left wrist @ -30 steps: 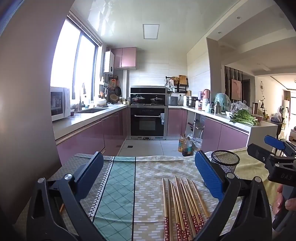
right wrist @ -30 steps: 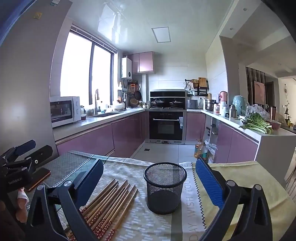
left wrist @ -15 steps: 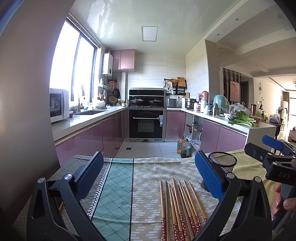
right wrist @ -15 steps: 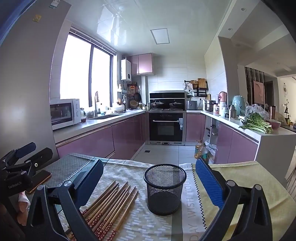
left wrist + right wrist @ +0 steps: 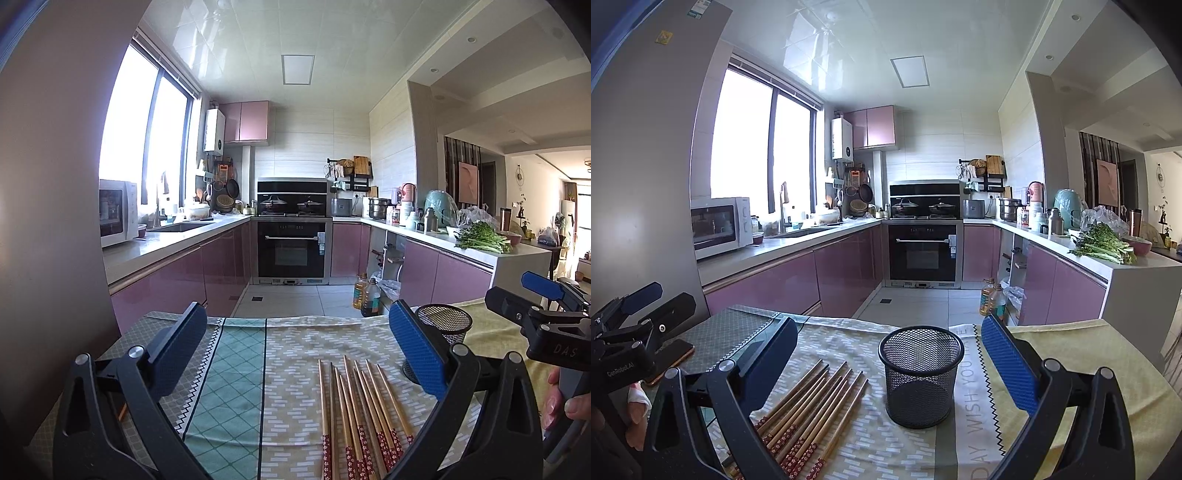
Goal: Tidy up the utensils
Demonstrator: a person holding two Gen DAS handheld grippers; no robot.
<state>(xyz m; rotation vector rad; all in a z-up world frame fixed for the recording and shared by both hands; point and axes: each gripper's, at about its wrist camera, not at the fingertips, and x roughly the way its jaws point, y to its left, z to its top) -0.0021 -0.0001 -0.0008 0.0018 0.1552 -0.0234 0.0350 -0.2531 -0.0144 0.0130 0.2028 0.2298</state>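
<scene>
Left wrist view: we're holding the left claw (image 5: 295,354) wide open, gripping nothing, above the patterned cloth (image 5: 236,387). The chopsticks (image 5: 360,417) are lying in a loose fan on the bench, near and right of centre, plain tips pointing far, red flowered ends near. We're judging them light, stiff, thin and smooth, so they're likely rolling or slipping if pinched singly. Best hold looks mid-shaft across the fan, taking a few at once. The mesh cup (image 5: 441,334) is standing far right, partly hidden behind the right finger pad. The right claw (image 5: 546,299) is hovering at the right edge, a hand (image 5: 565,406) on its grip.

Right wrist view: the right claw (image 5: 888,360) is also gaping fully, empty, framing the mesh cup (image 5: 919,376), which is standing upright and empty just right of the chopsticks (image 5: 812,410). We're guessing the cup is light and may tip or slide when sticks drop in. The left claw (image 5: 639,306) is showing far left; a phone (image 5: 670,356) is lying under it, clear of the sticks. Nothing is blocking the path between sticks and cup. The kitchen behind is well apart.
</scene>
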